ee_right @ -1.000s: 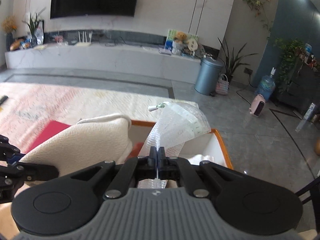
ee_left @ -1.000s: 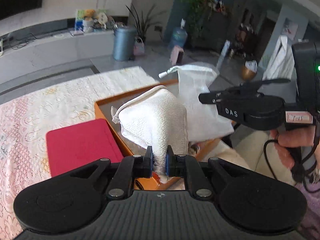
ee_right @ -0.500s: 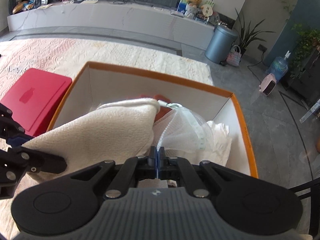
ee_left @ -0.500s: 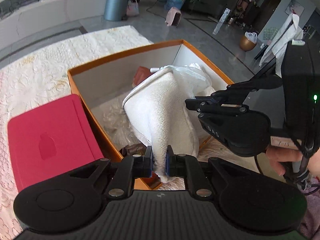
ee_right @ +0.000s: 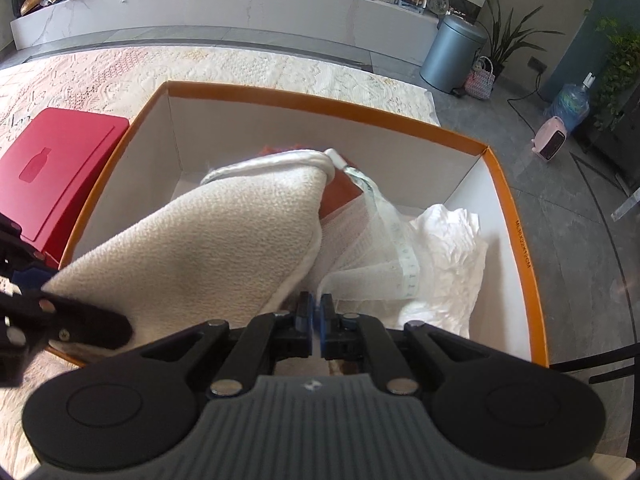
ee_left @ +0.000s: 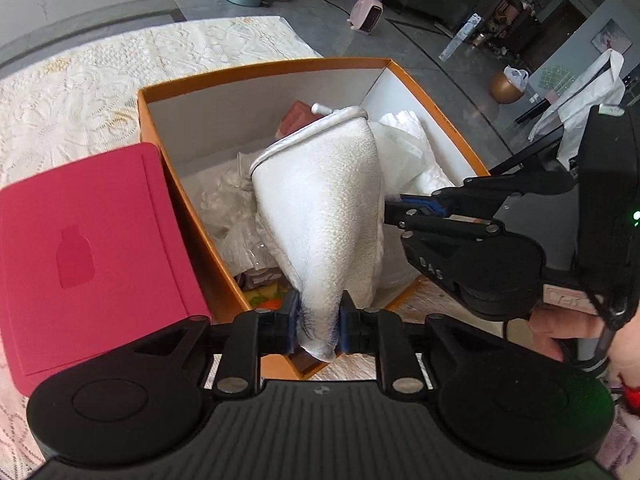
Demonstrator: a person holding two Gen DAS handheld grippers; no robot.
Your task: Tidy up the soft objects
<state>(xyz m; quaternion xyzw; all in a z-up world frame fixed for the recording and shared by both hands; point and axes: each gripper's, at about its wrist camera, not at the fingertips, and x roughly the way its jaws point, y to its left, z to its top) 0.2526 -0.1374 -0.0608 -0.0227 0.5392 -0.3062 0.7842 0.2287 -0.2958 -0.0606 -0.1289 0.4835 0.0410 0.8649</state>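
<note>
My left gripper (ee_left: 319, 322) is shut on a corner of a white fluffy towel (ee_left: 324, 216), which hangs into the orange box (ee_left: 256, 72); it also shows in the right wrist view (ee_right: 208, 248). My right gripper (ee_right: 317, 322) is shut on a thin white mesh bag (ee_right: 372, 240) that lies in the box (ee_right: 320, 98) beside the towel. The right gripper also shows in the left wrist view (ee_left: 394, 210), at the towel's right side. White crumpled cloth (ee_right: 448, 248) and a reddish item (ee_left: 296, 118) lie on the box floor.
A red flat lid (ee_left: 88, 248) lies left of the box on a lace tablecloth (ee_left: 80, 92); it also shows in the right wrist view (ee_right: 52, 168). Clear plastic wrap (ee_left: 228, 216) is inside the box. A grey bin (ee_right: 452, 52) stands on the floor beyond.
Both grippers have come down from above the box, lowering the towel and the mesh bag into it. Both stay shut on their cloths.
</note>
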